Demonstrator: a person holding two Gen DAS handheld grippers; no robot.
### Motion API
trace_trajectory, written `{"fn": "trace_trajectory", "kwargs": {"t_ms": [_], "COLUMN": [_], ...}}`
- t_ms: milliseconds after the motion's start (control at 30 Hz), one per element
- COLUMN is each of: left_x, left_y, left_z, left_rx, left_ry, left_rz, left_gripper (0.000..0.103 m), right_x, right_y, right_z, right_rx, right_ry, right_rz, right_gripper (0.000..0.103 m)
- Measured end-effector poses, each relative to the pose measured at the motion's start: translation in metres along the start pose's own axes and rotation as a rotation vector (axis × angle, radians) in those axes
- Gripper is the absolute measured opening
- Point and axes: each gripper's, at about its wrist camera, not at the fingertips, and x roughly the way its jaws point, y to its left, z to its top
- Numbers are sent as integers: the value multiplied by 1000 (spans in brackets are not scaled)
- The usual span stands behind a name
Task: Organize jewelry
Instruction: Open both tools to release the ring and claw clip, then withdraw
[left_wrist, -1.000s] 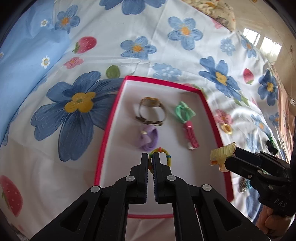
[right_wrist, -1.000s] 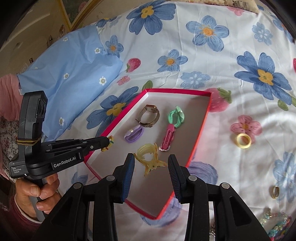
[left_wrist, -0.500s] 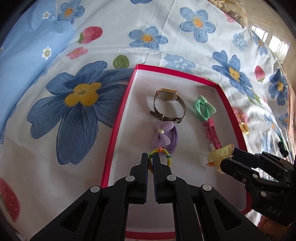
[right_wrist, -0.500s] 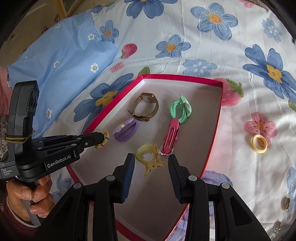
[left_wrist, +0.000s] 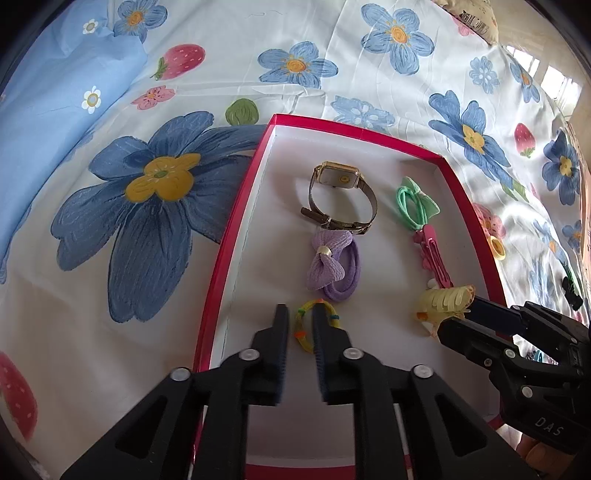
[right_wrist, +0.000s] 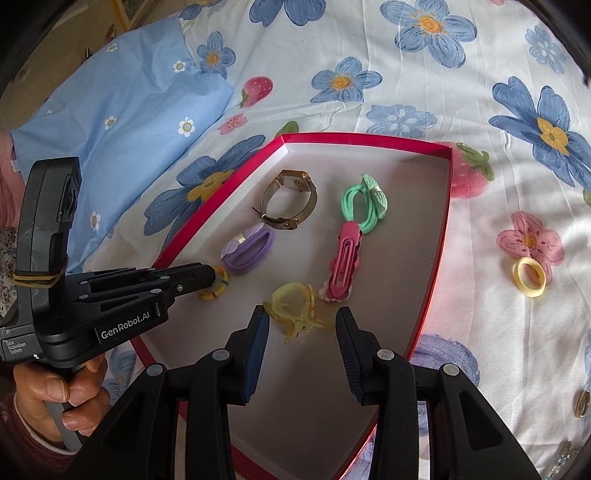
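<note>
Left gripper (left_wrist: 297, 321) was opening: a second back its jaws were pinched tight on the multicolour hair tie (left_wrist: 316, 325), now there was a gap and the tie lay between them on the box floor, pads apparently no longer pressing. Both views showed it resting just below the purple bow tie (left_wrist: 332, 264), inside the red box (left_wrist: 236, 236). I read that as the release step, so that item counts as placed.

Right gripper (right_wrist: 301, 325) came down into the box over the same second. Its jaws were part spread around the yellow claw clip (right_wrist: 295, 306); the clip sat low on the floor by the pink clip (right_wrist: 343, 264). Can't tell from either view whether the pads were gripping it. Probably about to be let go.

Already in the box: 1 watch (left_wrist: 341, 199), 1 green hair tie (left_wrist: 415, 205), plus the purple and pink pieces, in 2 rough columns.

Still out on the floral sheet (right_wrist: 480, 92): 1 yellow ring (right_wrist: 529, 277) right of the box, a small gold ring (right_wrist: 581, 404) near the frame edge, some beaded bits at the lower right, too small to identify.

In the way: the 2 grippers sat close together in the near end of the box, so pulling back risks nudging the loose tie or the pink clip. The person's hand (right_wrist: 55, 398) stayed outside the box.
</note>
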Motion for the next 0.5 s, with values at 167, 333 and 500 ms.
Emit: {"fn": "trace_trajectory", "kwargs": {"t_ms": [167, 333, 500], "left_x": [-9, -24, -42], "left_y": [-2, -2, -2], "left_z": [-2, -6, -13], "left_rx": [6, -3, -24], "left_ry": [-16, -31, -52], "left_rz": [6, 2, -16], "left_gripper": [19, 21, 32], "right_x": [-4, -17, -38], "right_y": [1, 0, -2], "right_z": [-1, -3, -9], "right_rx": [3, 14, 25], "right_ry": [-5, -32, -62], "right_rz": [13, 20, 23], "right_gripper": [48, 48, 55]}}
